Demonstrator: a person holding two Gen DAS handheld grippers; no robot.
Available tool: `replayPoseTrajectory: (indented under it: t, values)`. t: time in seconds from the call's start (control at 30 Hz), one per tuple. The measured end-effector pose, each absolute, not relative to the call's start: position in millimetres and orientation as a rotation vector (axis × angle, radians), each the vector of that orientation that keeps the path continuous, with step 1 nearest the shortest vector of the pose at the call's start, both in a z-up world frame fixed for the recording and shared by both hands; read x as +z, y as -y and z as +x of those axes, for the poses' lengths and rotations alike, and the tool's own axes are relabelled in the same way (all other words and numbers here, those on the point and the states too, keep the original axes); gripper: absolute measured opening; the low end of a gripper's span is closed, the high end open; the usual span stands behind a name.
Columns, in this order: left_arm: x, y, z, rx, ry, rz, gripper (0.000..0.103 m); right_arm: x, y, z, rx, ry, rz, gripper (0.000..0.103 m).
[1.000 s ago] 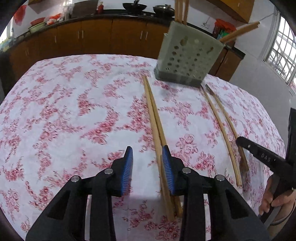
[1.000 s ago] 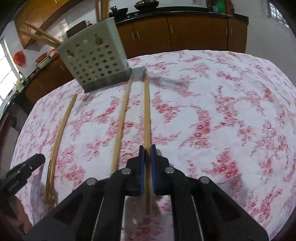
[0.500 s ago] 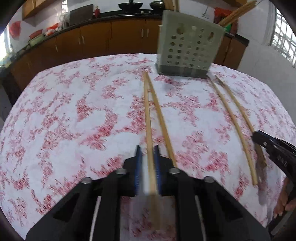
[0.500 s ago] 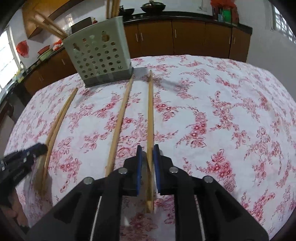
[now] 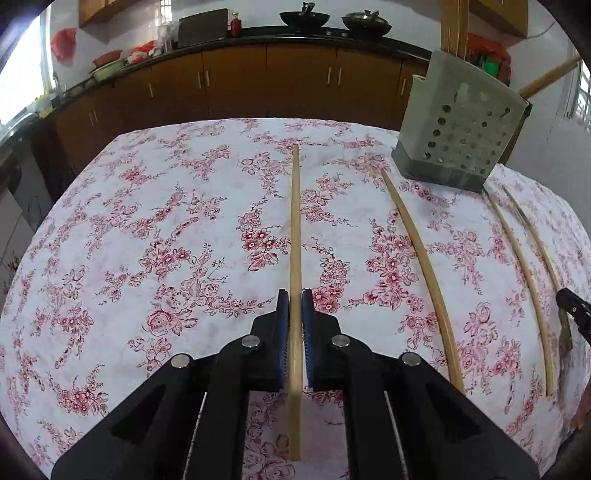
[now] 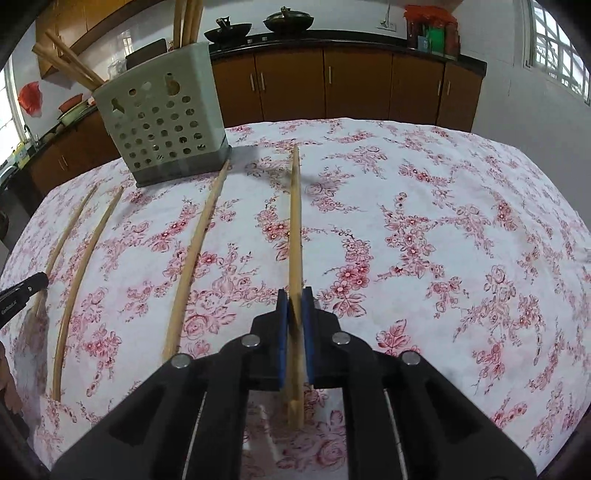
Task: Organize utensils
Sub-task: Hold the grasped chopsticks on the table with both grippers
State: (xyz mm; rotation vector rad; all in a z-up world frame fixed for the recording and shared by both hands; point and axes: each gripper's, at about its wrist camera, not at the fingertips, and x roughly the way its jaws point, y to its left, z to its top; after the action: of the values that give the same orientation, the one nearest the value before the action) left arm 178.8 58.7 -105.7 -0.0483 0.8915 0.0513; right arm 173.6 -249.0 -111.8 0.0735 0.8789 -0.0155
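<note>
Left claw (image 5: pixel 294 306) clamped on chopstick (image 5: pixel 295 221), right claw (image 6: pixel 295 306) likewise seemingly, holder (image 6: pixel 162 118) near tablecloth's (image 6: pixel 443 221) far edge.

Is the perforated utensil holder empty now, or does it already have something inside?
Not empty. In the right wrist view, several wooden sticks rise from the top of the utensil holder, and others lean out over its left rim.

Left claw (image 5: pixel 294 306) now around chopstick (image 5: pixel 294 229)

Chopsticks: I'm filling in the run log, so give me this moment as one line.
left gripper: shut on chopstick | right gripper: shut on chopstick | holder: upright on table
</note>
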Motion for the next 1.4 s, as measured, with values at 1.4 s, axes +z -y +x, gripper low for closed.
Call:
replayPoseTrajectory:
  t: [1.4]
  values:
    - [-104.0, -65.9, 175.9, 0.023, -0.887, -0.114, 0.009, -112.6, 247.1, 172.8, -0.023, -0.88, 0.058, 0.011]
